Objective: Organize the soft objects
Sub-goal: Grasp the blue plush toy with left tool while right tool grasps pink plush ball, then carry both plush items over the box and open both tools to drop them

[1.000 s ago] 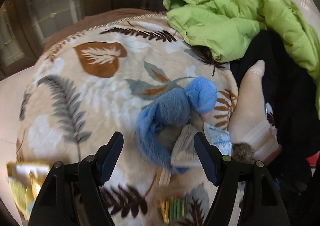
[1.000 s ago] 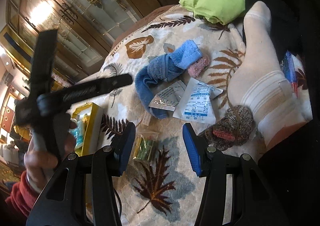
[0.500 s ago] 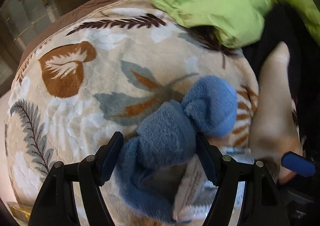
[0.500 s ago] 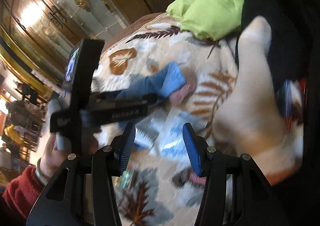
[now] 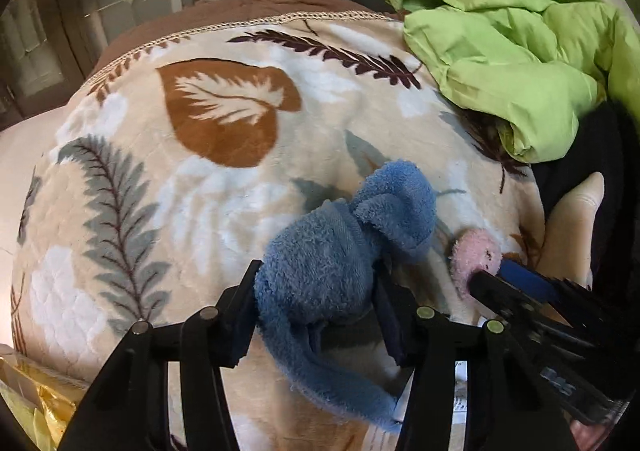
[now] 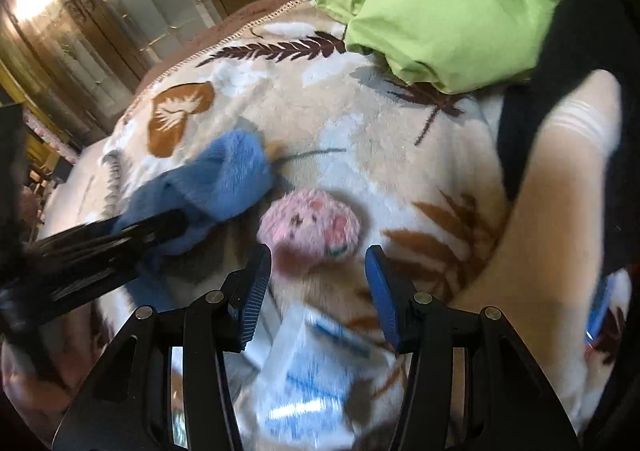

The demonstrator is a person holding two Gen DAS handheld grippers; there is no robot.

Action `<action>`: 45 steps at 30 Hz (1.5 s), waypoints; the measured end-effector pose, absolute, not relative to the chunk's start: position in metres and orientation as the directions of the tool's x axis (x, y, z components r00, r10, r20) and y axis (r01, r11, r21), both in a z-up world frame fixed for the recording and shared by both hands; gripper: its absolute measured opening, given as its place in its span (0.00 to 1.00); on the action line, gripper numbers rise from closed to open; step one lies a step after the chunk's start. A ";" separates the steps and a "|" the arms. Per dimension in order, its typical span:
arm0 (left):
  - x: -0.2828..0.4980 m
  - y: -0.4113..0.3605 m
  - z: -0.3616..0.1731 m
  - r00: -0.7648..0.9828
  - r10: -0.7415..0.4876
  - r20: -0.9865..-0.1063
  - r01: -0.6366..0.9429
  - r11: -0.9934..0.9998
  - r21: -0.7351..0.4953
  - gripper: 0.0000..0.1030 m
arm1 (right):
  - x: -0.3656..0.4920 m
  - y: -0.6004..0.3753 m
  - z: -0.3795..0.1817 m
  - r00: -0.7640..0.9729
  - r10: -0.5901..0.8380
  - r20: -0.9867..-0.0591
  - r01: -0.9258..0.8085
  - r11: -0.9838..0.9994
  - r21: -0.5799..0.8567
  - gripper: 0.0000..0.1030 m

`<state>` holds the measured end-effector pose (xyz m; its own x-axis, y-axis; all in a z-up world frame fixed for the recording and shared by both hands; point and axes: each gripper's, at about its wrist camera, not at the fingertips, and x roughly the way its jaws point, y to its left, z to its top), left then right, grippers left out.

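Blue sock in my left tongs, pink one ahead of my right

My left tongs (image 5: pixel 316 317) are closing around the blue sock (image 5: pixel 344 251); my right tongs (image 6: pixel 316 295) stand half-open, the pink sock (image 6: pixel 310 225) just beyond their tips. The packet's (image 6: pixel 308 371) writing is blurred.

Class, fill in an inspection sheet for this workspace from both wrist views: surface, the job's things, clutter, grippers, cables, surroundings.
Surface: leaf-print blanket with a stitched brown edge.
Job's things: blue sock lies rumpled between the left gripper's fingers; pink sock, balled, lies just ahead of the right gripper.
Clutter: green jacket heaped at the far right; white packets near the right gripper, blurred; a person's foot in a white sock at the right.
Grippers: left gripper closing, jaws against the blue sock; right gripper open, nothing between the pads.
Cables: nothing seen.
Surroundings: wooden cabinet with glass doors behind.
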<state>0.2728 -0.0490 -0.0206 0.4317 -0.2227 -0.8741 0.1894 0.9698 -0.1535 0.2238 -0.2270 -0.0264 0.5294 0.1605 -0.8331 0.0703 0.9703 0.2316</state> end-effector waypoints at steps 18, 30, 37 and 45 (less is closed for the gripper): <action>0.241 -0.021 -0.002 0.446 -0.268 -0.854 0.128 0.963 -0.236 0.50 | 0.215 -0.206 -0.025 0.581 0.163 -0.798 -0.024 0.983 0.183 0.19; 0.175 0.029 0.052 0.507 -0.301 -0.808 0.099 0.951 -0.293 0.50 | 0.131 -0.175 0.016 0.594 0.311 -0.742 -0.142 0.948 0.284 0.19; 0.120 0.075 0.086 0.554 -0.297 -0.778 0.084 0.949 -0.303 0.50 | 0.095 -0.135 0.032 0.580 0.384 -0.718 -0.233 0.923 0.305 0.19; 0.051 0.151 0.100 0.574 -0.200 -0.794 -0.011 0.968 -0.252 0.50 | 0.052 -0.053 0.048 0.490 0.509 -0.708 -0.424 0.848 0.316 0.19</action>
<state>0.0512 0.1508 0.0999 0.5744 -0.1999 -0.7938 -0.0113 0.9677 -0.2518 0.0515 -0.0526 0.0479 0.4900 0.5090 -0.7077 -0.4243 0.8484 0.3164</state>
